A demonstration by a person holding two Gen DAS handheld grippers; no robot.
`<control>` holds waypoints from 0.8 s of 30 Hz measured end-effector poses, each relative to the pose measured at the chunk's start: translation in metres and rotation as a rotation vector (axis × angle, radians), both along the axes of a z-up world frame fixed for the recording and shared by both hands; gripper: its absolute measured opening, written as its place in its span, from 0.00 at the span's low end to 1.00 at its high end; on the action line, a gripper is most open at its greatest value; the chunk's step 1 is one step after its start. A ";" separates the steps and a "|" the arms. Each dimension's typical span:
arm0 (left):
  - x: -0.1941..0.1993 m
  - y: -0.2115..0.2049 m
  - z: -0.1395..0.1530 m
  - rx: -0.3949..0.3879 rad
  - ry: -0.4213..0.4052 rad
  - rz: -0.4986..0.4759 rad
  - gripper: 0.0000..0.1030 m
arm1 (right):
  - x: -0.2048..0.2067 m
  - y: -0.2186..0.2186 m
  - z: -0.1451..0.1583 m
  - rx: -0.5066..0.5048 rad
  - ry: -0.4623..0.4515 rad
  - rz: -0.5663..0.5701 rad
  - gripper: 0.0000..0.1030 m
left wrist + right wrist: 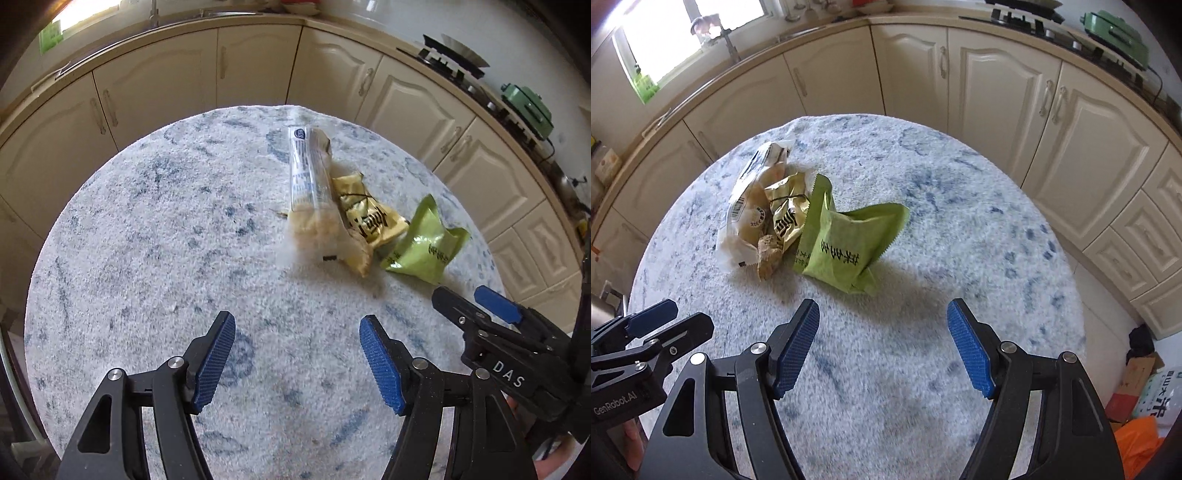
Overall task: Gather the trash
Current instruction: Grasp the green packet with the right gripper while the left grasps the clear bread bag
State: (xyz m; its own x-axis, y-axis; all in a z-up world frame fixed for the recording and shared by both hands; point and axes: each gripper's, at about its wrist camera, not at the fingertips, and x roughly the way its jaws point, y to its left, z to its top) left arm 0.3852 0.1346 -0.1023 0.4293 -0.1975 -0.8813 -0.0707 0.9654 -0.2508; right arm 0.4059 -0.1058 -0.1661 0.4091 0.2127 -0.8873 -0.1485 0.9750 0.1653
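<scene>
Hovering over the fluffy blue-flecked round table (155, 229), the left gripper (297, 354) and right gripper (882, 343) both stand released, nothing between their ribbed blue pads, likely poised to choose a target. The trash lies bunched at the far side: a clear crinkly bag (312, 184), a gold foil wrapper (365, 218), a green pouch (846, 243) touching.
</scene>
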 end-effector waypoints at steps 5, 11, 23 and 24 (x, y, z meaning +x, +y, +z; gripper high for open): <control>0.032 0.015 -0.009 -0.023 0.035 0.045 0.64 | 0.024 0.014 -0.014 -0.008 0.038 0.050 0.72; 0.068 0.016 -0.018 -0.085 0.073 0.015 0.64 | 0.039 0.023 -0.013 -0.014 0.011 0.099 0.45; 0.134 0.004 -0.028 -0.069 0.117 0.008 0.64 | 0.047 0.007 0.005 0.008 -0.056 0.112 0.28; 0.138 0.003 -0.031 -0.070 0.122 0.020 0.64 | 0.049 0.008 0.006 0.005 -0.058 0.110 0.28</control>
